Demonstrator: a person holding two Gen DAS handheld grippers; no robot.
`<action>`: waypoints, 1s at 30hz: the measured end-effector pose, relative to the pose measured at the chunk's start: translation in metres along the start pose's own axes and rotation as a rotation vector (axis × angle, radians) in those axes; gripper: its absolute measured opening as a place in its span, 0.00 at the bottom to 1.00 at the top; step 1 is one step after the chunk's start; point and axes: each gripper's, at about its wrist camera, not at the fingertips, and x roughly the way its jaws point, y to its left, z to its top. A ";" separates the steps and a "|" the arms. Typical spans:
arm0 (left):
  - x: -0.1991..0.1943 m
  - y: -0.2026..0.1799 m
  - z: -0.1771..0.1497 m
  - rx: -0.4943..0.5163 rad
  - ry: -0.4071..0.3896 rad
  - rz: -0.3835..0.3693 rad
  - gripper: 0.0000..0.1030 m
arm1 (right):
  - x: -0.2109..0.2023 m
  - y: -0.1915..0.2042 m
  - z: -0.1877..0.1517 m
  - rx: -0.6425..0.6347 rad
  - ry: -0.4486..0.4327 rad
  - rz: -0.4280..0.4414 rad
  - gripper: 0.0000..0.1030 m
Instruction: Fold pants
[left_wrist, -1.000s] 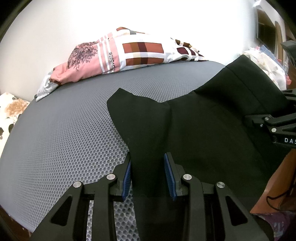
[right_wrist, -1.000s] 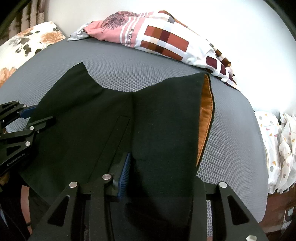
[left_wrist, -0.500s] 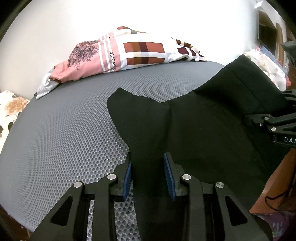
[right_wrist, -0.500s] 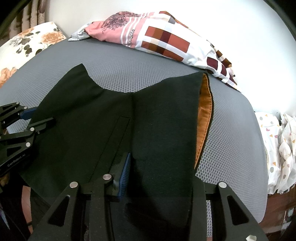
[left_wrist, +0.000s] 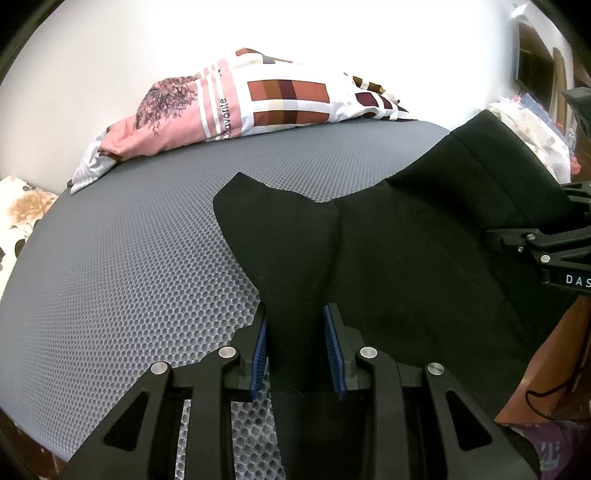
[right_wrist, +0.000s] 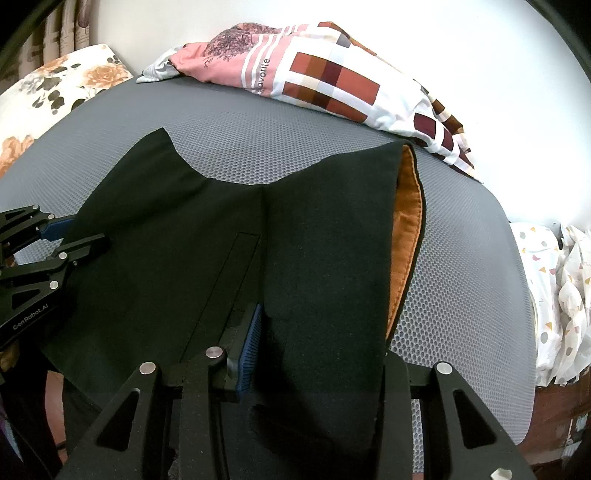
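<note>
Black pants (left_wrist: 406, 266) lie spread on a grey honeycomb mattress (left_wrist: 129, 266), waistband to the right showing an orange lining (right_wrist: 406, 236). My left gripper (left_wrist: 295, 343) has its blue pads (left_wrist: 258, 354) on either side of the pants' left edge, a gap still between them. It also shows in the right wrist view (right_wrist: 55, 240). My right gripper (right_wrist: 314, 343) straddles the waistband end; its left pad (right_wrist: 251, 343) shows and the cloth drapes over and hides the right finger. It also shows in the left wrist view (left_wrist: 535, 247).
A pink and checked patchwork quilt (left_wrist: 251, 107) is bunched at the mattress's far edge by the white wall. A floral pillow (right_wrist: 66, 85) lies at the left. Patterned white cloth (right_wrist: 554, 295) is piled off the right side.
Almost nothing has moved. The view has shifted very slightly; both grippers stay at the pants' near edge.
</note>
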 end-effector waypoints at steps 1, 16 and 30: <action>0.002 -0.005 0.003 0.000 0.001 0.000 0.29 | -0.001 -0.001 -0.001 -0.001 0.000 -0.001 0.35; 0.007 -0.050 0.017 -0.024 0.005 -0.018 0.26 | 0.000 0.001 0.002 -0.005 0.001 0.000 0.35; 0.038 -0.048 0.019 -0.103 0.144 -0.175 0.45 | 0.002 0.001 0.004 -0.007 0.002 0.003 0.35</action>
